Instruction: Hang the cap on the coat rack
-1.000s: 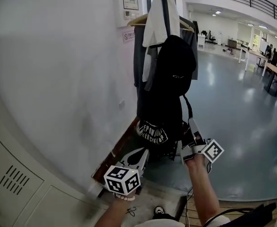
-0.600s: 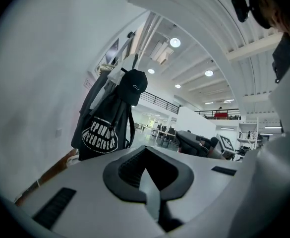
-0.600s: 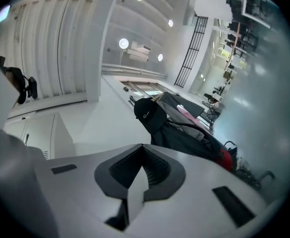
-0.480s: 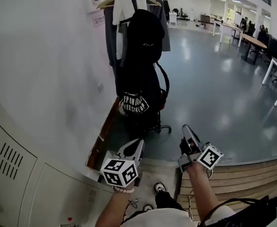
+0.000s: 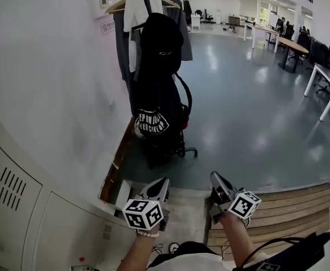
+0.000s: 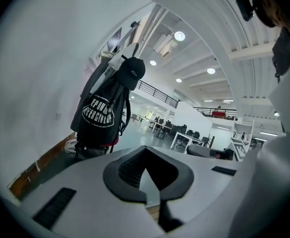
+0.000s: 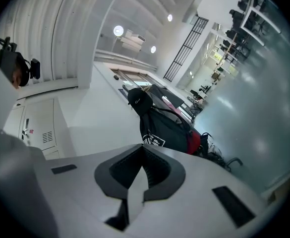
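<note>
The black cap [image 5: 162, 38] hangs high on the coat rack [image 5: 130, 7], over a black drawstring bag [image 5: 151, 122] with white print. It also shows in the left gripper view, where the cap [image 6: 133, 71] sits above the bag [image 6: 100, 115], and in the right gripper view as a cap [image 7: 139, 97]. My left gripper [image 5: 158, 185] and right gripper [image 5: 218, 180] are low in the head view, well back from the rack. Both are shut with nothing between the jaws, as the left gripper [image 6: 145, 175] and right gripper [image 7: 141, 175] views show.
Shirts on a wooden hanger [image 5: 117, 5] fill the rack against the white wall. An office chair base [image 5: 184, 148] stands under the bag. White cabinets [image 5: 18, 196] are at the left, a wooden step [image 5: 289, 213] lies under my right arm, and desks [image 5: 322, 75] stand at the far right.
Both grippers have pulled back and down from the rack, the right one leaving the bag's lower edge. The cap stays hanging on the rack, now farther away.
</note>
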Motion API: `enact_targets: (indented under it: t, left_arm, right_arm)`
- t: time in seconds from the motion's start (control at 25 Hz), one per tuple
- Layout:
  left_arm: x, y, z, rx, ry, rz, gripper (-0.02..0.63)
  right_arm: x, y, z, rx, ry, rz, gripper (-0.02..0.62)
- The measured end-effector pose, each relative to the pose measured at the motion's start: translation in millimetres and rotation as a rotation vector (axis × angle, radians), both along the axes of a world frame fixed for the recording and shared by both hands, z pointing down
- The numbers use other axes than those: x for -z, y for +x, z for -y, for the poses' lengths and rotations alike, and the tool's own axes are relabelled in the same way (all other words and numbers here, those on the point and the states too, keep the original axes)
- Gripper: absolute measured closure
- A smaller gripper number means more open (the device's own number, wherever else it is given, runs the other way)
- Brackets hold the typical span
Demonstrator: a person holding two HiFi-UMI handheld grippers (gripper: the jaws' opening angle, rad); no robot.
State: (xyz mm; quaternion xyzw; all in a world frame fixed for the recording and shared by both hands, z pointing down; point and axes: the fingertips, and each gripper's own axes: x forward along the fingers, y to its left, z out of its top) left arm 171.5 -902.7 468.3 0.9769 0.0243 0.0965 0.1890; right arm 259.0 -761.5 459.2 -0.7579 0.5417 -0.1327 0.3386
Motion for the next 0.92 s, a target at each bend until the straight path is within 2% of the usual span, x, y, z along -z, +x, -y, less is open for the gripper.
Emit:
enact_targets:
  t: [0.16, 0.32, 0.44, 0.64, 0.76, 0.92]
  left_arm:
    - [-11.4, -7.5, -2.8, 0.033, -0.005, 0.024, 0.603]
    - [-19.1, -13.8, -23.7, 0.068, -0.013, 0.037, 0.603]
    - [-21.7, -19.2, -55.0, 0.075, -0.014, 0.036, 0.603]
    - [-30.5, -37.0, -115.2, 0.076, -0.009, 0.052, 0.603]
    - [-37.4, -51.0, -143.3, 0.082, -0.024, 0.062, 0.603]
    - [-39.9, -63.2, -177.0, 0.104, -0.047, 0.034, 0.603]
  right_arm:
    - [-7.5, -8.2, 5.1, 0.029, -0.063, -0.022, 0.594]
    - [-17.6, -13.0, -21.4, 0.046, -0.096, 0.001, 0.594]
    - [-27.5, -22.8, -57.6, 0.06, -0.121, 0.023, 0.594]
    - [-44.1, -41.0, -117.8, 0.076, -0.11, 0.067, 0.593]
    - [-55.8, -59.5, -139.5, 0.119, -0.118, 0.082, 0.594]
    - [-69.4, -77.9, -154.2, 0.203, -0.188, 0.072, 0.594]
